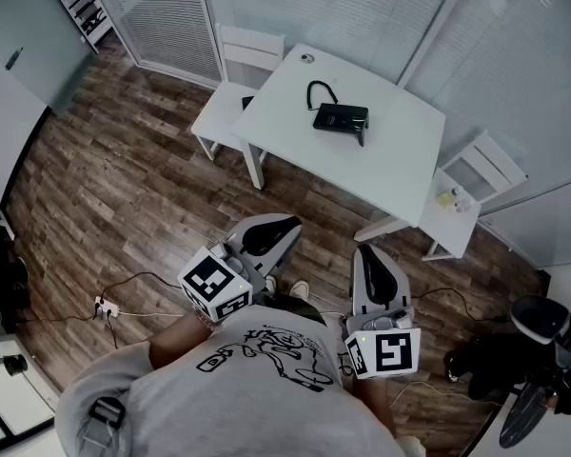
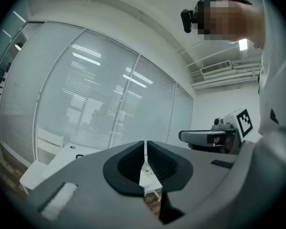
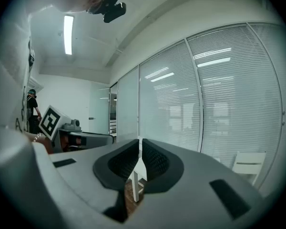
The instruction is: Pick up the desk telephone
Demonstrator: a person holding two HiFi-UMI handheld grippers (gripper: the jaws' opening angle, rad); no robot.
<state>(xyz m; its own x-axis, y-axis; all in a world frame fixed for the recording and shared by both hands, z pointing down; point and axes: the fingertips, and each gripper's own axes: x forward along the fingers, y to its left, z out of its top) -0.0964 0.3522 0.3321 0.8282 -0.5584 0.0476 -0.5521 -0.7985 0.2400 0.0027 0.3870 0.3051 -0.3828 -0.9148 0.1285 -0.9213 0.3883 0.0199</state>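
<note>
Black plastic forms the desk telephone (image 1: 341,117), which lies flat on the white table (image 1: 400,174), roughly mid-top and towards the far side as the head view shows it. The unit is well apart from both grippers: a stretch of brown wood-plank floor (image 1: 124,179) and the near edge of the table separate them. The left gripper (image 1: 290,223) and the right gripper (image 1: 362,248) are held low in front of the person's torso, side by side, both pointing towards the table. In the head view the telephone sits ahead of them, at a position that falls between the two. Neither gripper touches the telephone or the table. The telephone body is a low, dark, roughly rectangular block. A black cord (image 1: 319,91) rises from its left end in a narrow arch and returns to the tabletop. Buttons, display and handset outline are too small to make out. In the left gripper view the left gripper (image 2: 145,151) has its jaws pressed together, with only a thin slit between the ribbed black pads and no object in that slit. In the right gripper view the right gripper (image 3: 140,151) shows the same condition: jaws pressed together, nothing pinched. A white chair (image 1: 238,74) stands at the left end of the table.
</note>
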